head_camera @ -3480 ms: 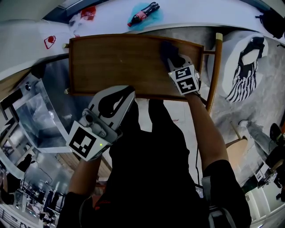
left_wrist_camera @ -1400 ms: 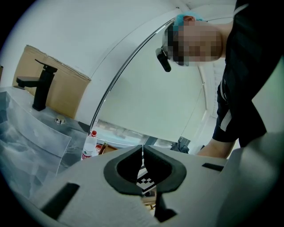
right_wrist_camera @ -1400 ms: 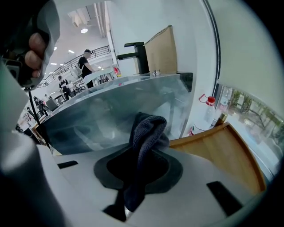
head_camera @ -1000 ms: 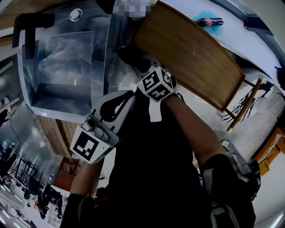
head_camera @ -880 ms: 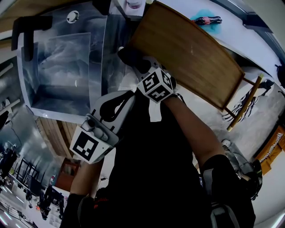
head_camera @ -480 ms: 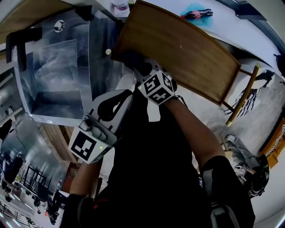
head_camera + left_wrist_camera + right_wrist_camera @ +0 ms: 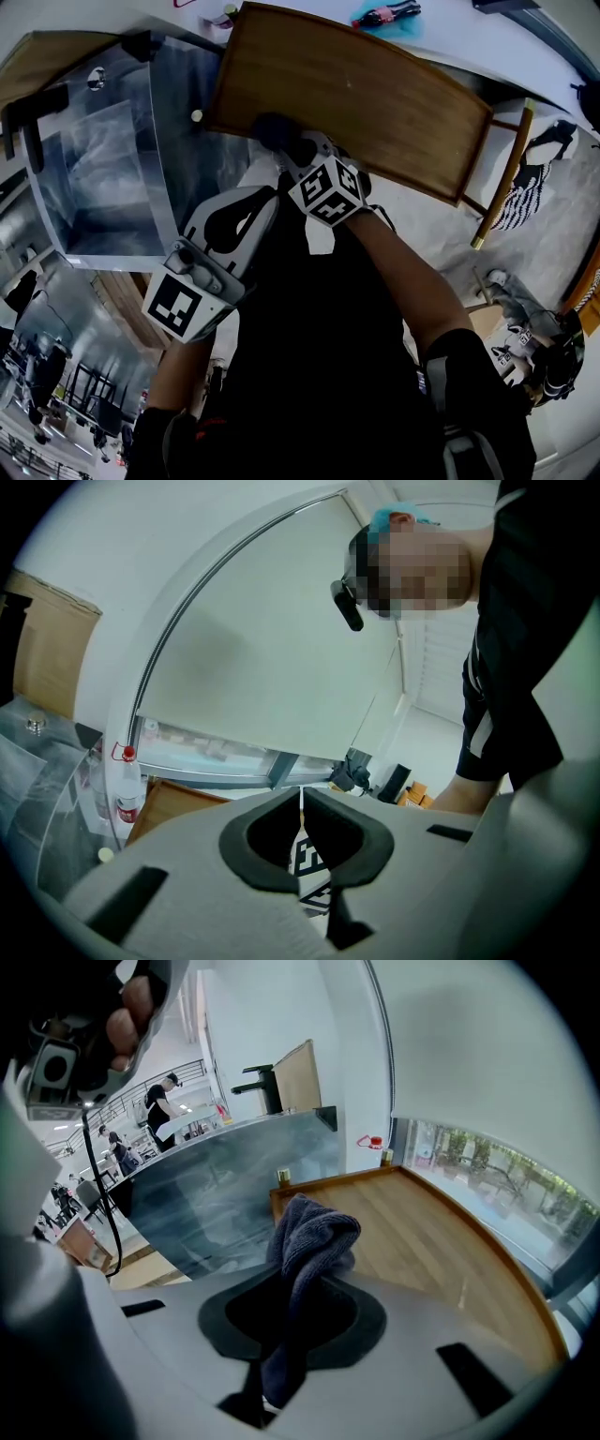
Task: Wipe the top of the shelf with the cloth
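The wooden shelf top (image 7: 375,94) runs across the upper head view, and it shows again as the shelf top (image 7: 441,1241) in the right gripper view. My right gripper (image 7: 286,145) is shut on a dark blue-grey cloth (image 7: 305,1241), whose bunched end (image 7: 272,129) sits over the shelf's near left corner. Whether the cloth touches the wood I cannot tell. My left gripper (image 7: 239,211) hangs lower, in front of the person's body and away from the shelf. Its jaws are shut with nothing between them, left gripper (image 7: 302,803).
A steel sink (image 7: 84,178) with a black tap (image 7: 258,1087) adjoins the shelf's left end. A cola bottle (image 7: 380,14) lies on the white counter behind. A plastic bottle (image 7: 129,789) stands by the window. The shelf's wooden leg (image 7: 497,178) is at the right.
Over 3.5 seconds the right gripper and cloth went from the shelf's right part to its near left corner. The head view swung left over the sink, then partly back. The left gripper stayed.
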Demonstrator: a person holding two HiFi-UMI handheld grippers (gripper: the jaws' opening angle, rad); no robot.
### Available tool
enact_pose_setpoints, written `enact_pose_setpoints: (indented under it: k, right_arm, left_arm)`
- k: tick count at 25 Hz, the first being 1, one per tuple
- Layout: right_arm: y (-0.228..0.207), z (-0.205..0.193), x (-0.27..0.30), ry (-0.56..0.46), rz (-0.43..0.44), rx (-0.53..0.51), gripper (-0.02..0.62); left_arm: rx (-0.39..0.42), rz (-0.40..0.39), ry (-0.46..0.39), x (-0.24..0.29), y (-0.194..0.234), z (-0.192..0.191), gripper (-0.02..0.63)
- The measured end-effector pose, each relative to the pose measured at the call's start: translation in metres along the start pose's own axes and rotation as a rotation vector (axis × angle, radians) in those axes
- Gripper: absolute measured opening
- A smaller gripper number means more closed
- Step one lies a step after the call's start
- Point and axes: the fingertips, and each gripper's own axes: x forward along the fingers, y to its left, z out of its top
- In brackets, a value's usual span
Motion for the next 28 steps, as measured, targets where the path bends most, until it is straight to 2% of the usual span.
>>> enact_pose_setpoints:
  k: [28]
  right_arm:
    - [-0.05,-0.111,-0.097,0.009,-0.139,0.174,0.055]
  left_arm:
    - [0.071,-0.189,0.102,0.098,-0.094,-0.017,0.028]
